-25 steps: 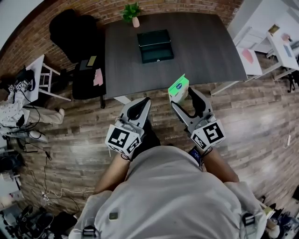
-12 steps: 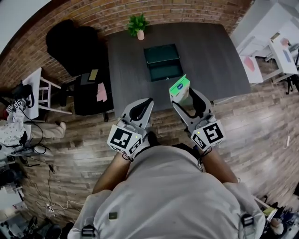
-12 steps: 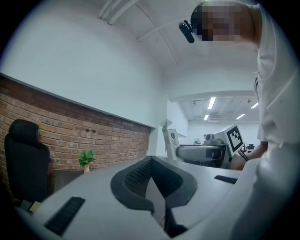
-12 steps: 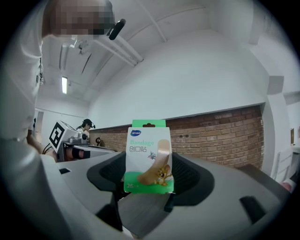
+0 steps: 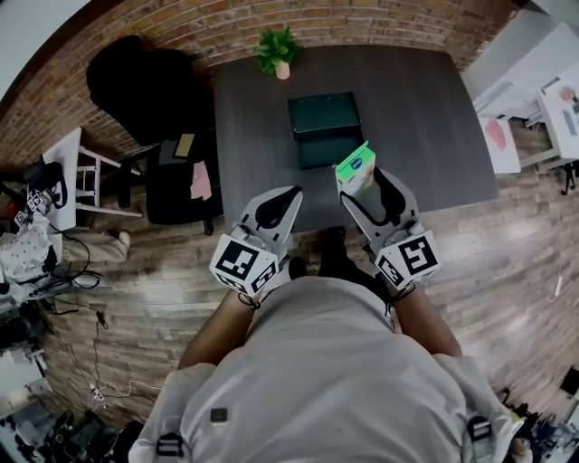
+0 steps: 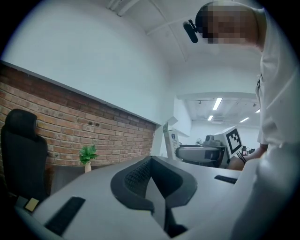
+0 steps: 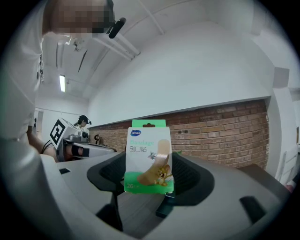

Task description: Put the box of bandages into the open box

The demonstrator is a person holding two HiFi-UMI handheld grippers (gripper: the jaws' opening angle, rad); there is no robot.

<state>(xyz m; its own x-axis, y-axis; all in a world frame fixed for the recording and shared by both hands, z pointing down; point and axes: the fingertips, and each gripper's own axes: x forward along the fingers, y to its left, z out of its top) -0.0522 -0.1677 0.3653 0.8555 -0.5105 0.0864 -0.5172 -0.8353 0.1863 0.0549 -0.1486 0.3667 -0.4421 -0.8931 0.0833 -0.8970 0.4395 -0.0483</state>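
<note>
My right gripper (image 5: 360,192) is shut on a green and white box of bandages (image 5: 355,174), held upright over the near edge of the dark table (image 5: 253,108). In the right gripper view the bandage box (image 7: 148,156) stands between the jaws with its printed face toward the camera. The open dark green box (image 5: 325,127) lies on the table just beyond the bandage box, its lid folded back. My left gripper (image 5: 288,193) hovers at the table's near edge, jaws together and empty; in its own view the left gripper (image 6: 153,180) holds nothing.
A small potted plant (image 5: 279,51) stands at the table's far edge. A black office chair (image 5: 172,167) with pink paper sits left of the table, against a brick wall (image 5: 181,27). White desks (image 5: 543,99) stand to the right. Wood floor lies underfoot.
The view has advanced toward the table. Both grippers now reach over its near edge, and the bandage box is closer to the open green box.
</note>
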